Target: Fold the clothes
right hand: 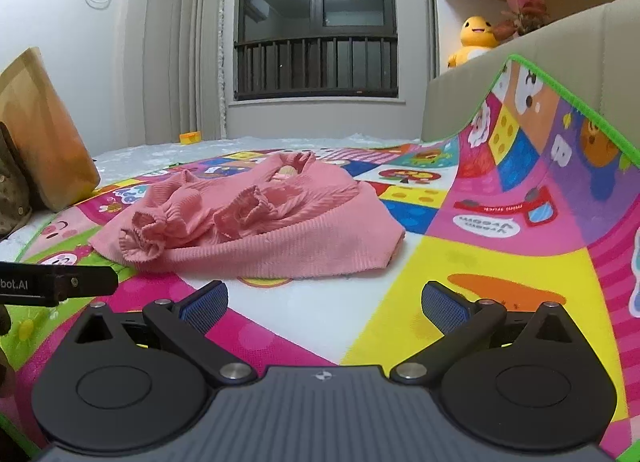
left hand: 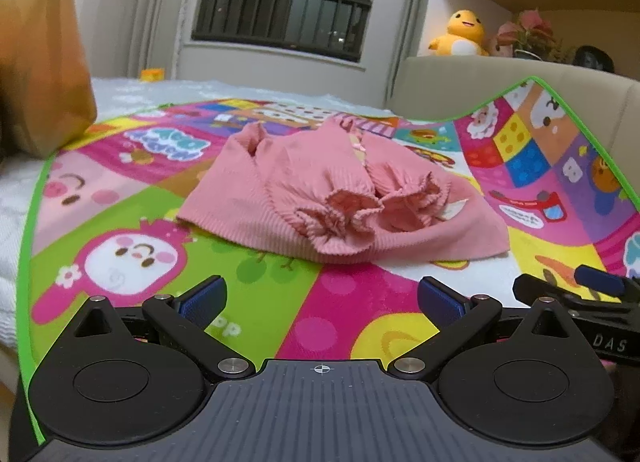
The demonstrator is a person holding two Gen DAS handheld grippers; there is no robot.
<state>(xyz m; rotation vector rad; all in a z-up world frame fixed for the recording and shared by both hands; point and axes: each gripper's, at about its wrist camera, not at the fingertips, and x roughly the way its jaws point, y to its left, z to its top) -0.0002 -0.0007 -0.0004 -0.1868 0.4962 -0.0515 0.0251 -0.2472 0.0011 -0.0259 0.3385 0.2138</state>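
A pink ribbed top (left hand: 280,198) lies on the colourful play mat (left hand: 160,222), both frilled sleeves folded in over its body with the cuffs side by side. My left gripper (left hand: 322,300) hovers open a short way in front of its hem, nothing between the blue pads. In the right wrist view the same pink top (right hand: 288,238) sits ahead and slightly left. My right gripper (right hand: 324,304) is open and empty, short of the hem. The right gripper's tip (left hand: 580,294) shows at the left view's right edge; the left gripper's body (right hand: 56,286) shows at the right view's left edge.
A brown cardboard box (left hand: 44,62) stands on the left of the bed. The mat's right side curls up against a beige padded headboard (left hand: 480,74). A yellow plush toy (left hand: 460,36) and a plant sit on the ledge above. A window (right hand: 316,26) faces me.
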